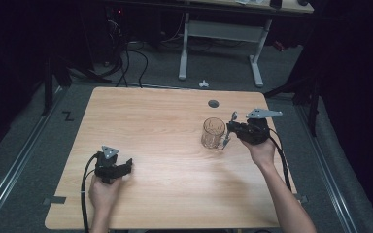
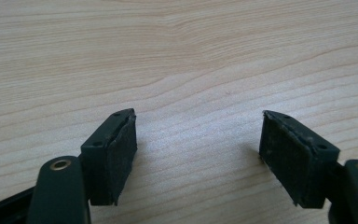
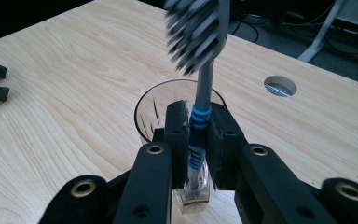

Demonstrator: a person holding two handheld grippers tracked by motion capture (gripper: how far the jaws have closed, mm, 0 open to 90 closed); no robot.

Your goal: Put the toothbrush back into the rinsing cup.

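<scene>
A clear glass mug (image 1: 213, 132) stands on the wooden table (image 1: 165, 145), right of centre. My right gripper (image 1: 228, 129) sits just right of the mug, shut on a grey toothbrush (image 1: 229, 128) with blue bands on its handle. In the right gripper view the toothbrush (image 3: 200, 116) stands upright between the pads, bristle head up, with the mug (image 3: 177, 109) right behind it. Near the table's front left, my left gripper (image 1: 128, 165) rests low over the wood. Its jaws stand wide apart in the left gripper view (image 2: 198, 154), with only bare wood between them.
A round cable hole (image 1: 213, 103) lies in the table behind the mug. Beyond the far edge stand a white desk frame (image 1: 221, 34) and cables on the grey floor. Dark curtains close both sides.
</scene>
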